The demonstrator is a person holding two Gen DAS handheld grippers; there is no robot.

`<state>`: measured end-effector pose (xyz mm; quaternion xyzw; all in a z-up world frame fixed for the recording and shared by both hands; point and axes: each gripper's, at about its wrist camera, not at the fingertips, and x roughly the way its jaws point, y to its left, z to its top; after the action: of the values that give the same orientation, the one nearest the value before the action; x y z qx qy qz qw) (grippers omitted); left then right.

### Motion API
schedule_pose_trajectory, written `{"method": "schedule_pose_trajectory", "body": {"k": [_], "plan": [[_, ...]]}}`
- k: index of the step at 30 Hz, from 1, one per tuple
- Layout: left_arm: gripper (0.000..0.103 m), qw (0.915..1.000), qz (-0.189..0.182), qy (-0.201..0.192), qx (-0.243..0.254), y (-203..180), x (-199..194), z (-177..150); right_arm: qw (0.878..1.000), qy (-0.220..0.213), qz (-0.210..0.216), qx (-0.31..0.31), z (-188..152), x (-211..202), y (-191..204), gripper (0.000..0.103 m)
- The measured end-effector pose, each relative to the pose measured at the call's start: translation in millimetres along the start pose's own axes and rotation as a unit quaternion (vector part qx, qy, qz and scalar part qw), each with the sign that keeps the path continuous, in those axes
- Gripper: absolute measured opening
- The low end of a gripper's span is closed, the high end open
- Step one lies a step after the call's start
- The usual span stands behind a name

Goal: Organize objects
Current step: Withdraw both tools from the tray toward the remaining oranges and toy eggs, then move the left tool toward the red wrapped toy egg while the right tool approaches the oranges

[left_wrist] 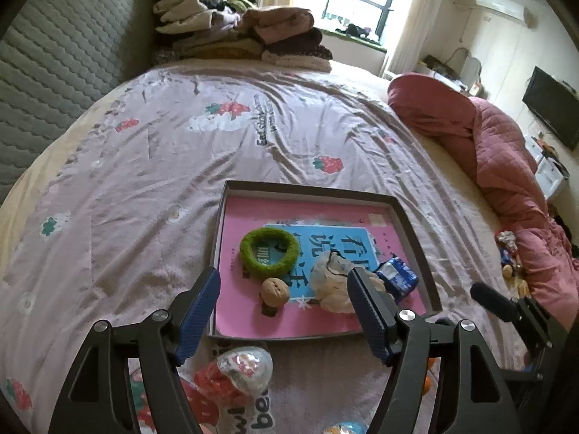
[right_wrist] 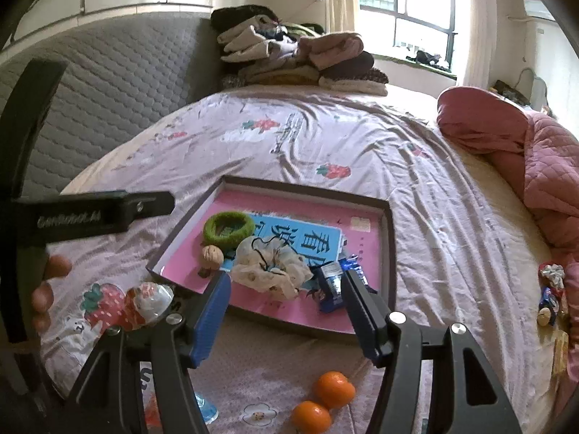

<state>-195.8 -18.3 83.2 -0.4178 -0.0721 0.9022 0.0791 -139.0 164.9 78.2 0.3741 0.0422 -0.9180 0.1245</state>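
Observation:
A shallow dark box (left_wrist: pixel 416 224) (right_wrist: pixel 389 238) lined with a pink book lies on the bed. In it are a green fuzzy ring (left_wrist: pixel 249 253) (right_wrist: pixel 217 235), a walnut (left_wrist: pixel 275 291) (right_wrist: pixel 211 255), a cream scrunchie (left_wrist: pixel 331 282) (right_wrist: pixel 267 267) and a blue snack packet (left_wrist: pixel 396 276) (right_wrist: pixel 331 285). My left gripper (left_wrist: pixel 285 275) hangs open above the box's near edge, nothing between its fingers. My right gripper (right_wrist: pixel 286 276) is open too, over the near edge, with nothing in it. A clear wrapped red item (left_wrist: pixel 242 365) (right_wrist: pixel 148 303) and two oranges (right_wrist: pixel 333 388) lie on the sheet in front of the box.
A pile of folded clothes (left_wrist: pixel 235 32) sits at the bed's far end by the grey headboard (left_wrist: pixel 54 72). A pink quilt (left_wrist: pixel 506 166) is bunched along the right side, with several small items (right_wrist: pixel 550 289) beside it. A hand's fingers (right_wrist: pixel 50 267) show at the left.

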Motion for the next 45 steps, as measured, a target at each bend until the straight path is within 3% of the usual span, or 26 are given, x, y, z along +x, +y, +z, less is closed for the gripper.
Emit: {"method": "schedule_pose_trajectory", "body": {"k": [16,20,45], "plan": [[0.075,0.9990,0.001,-0.042,0.016,-8.8,-48.5,-35.5,0.999,-0.039,0.000,0.004,-2.2,-41.5,-2.0,0.063],[0.075,0.9991,-0.005,-0.042,0.008,-6.2,-51.6,-43.0,0.999,-0.041,0.003,0.004,-6.1,-45.8,-0.7,0.070],[0.075,0.9986,-0.005,-0.050,0.013,-4.4,-60.2,-70.9,0.999,-0.038,0.004,0.014,-17.1,-53.1,-0.7,0.070]]}}
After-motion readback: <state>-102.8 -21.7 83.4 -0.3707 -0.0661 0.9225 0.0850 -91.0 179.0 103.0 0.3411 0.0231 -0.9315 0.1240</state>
